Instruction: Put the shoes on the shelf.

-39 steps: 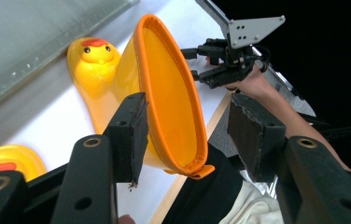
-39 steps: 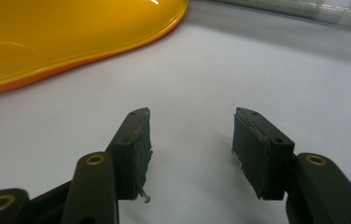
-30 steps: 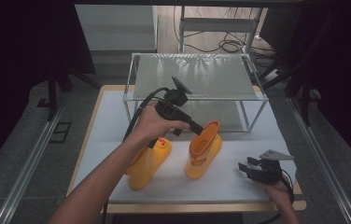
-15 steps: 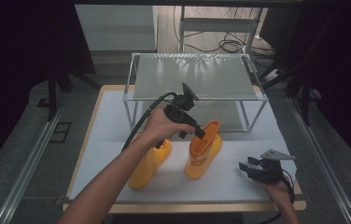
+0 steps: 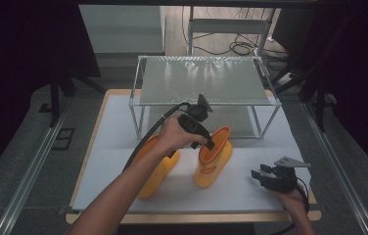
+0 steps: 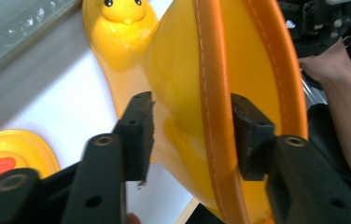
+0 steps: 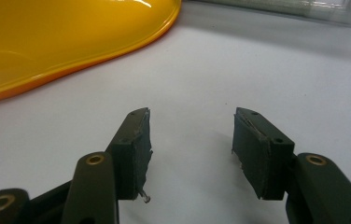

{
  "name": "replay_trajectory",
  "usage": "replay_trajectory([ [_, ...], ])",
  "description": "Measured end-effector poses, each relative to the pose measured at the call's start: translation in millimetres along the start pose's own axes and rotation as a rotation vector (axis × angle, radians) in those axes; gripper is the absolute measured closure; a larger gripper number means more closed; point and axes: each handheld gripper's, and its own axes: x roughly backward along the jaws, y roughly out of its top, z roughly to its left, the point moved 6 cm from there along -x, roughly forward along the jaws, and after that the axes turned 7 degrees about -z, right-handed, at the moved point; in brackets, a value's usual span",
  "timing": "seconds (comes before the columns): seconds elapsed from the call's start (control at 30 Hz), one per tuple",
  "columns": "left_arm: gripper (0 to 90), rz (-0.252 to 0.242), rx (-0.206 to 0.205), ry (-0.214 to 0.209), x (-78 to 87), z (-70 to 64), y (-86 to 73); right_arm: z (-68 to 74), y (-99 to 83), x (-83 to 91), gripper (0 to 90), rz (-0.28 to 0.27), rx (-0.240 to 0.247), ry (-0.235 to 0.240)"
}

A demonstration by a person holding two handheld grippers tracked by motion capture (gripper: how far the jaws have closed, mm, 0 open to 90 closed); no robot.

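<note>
Straddling the collar of the upright boot [image 5: 213, 157], the left gripper [image 6: 192, 135] stands parted, one pad inside, one outside, nothing clamped yet, ready to pinch the thin wall. That boot stands just before the glass shelf [image 5: 201, 81], beside its toppled twin [image 5: 155, 169]; the right gripper [image 5: 263, 177] waits open and empty, right of the boot.

Two yellow rubber boots sit on the table: the right boot [image 5: 213, 156] stands at the centre of the high view, the left boot [image 5: 158, 169] lies just left of it. One wire-frame shelf [image 5: 201, 81] stands in the upper middle. Two grippers appear: the left gripper [image 5: 210, 143] at centre, the right gripper [image 5: 259, 175] at lower right.
</note>
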Motion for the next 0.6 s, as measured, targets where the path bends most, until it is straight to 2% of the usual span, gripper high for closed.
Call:
replay_trajectory([
  [0.2, 71.0, 0.01, -0.008, 0.022, -4.0, -2.2, -0.1, -0.8, 0.0, 0.2, 46.7, -0.001, -0.003, -0.005],
  [0.33, 85.1, 0.001, -0.025, 0.047, -7.0, -3.1, -0.4, -0.9, -0.1, 0.1, 46.9, 0.0, 0.002, -0.01],
  [0.43, 86.3, -0.017, -0.041, 0.065, -7.0, -5.5, 0.6, -1.8, -0.1, 0.5, 47.2, 0.003, -0.005, -0.015],
  [0.6, 86.4, -0.046, -0.027, 0.069, -1.6, -3.6, 5.3, -3.8, 0.8, 2.6, 48.0, -0.017, 0.005, -0.034],
])
